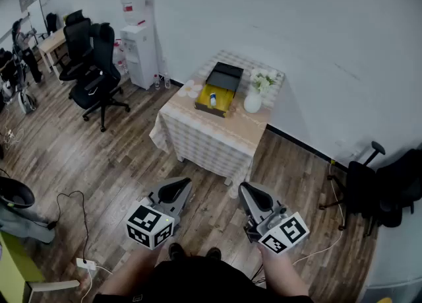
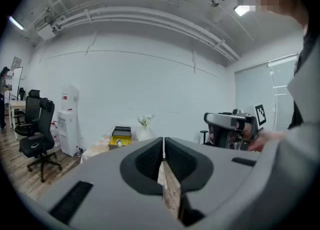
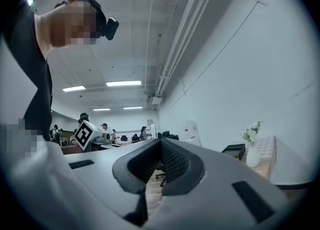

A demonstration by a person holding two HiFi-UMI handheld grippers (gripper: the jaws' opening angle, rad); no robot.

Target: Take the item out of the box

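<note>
Both hand-held grippers sit low in the head view, close to the person's body and well apart from the bench. The left hand-held gripper (image 1: 178, 188) has its jaws pressed together, and the left gripper view (image 2: 163, 146) shows only a thin seam with nothing caught in it. The right hand-held gripper (image 1: 250, 195) is likewise closed tight on nothing, as the right gripper view (image 3: 159, 156) shows.

Under them spreads a wooden floor (image 1: 119, 156), bounded by a white wall (image 1: 297, 44). The bench (image 1: 204, 136), draped in a checked cloth, stands against that wall. Two black office chairs (image 1: 99, 74) stand to its left, with a white water dispenser (image 1: 140, 51) between them and the bench.

On the bench lies the box (image 1: 224, 97), yellow inside, its black lid (image 1: 225, 74) folded open toward the wall. A white vase (image 1: 253, 102) with pale flowers stands just beside the box on its right. The item (image 1: 212, 100), a small pale thing with a blue end, lies inside the box, untouched by either hand-held gripper.
</note>
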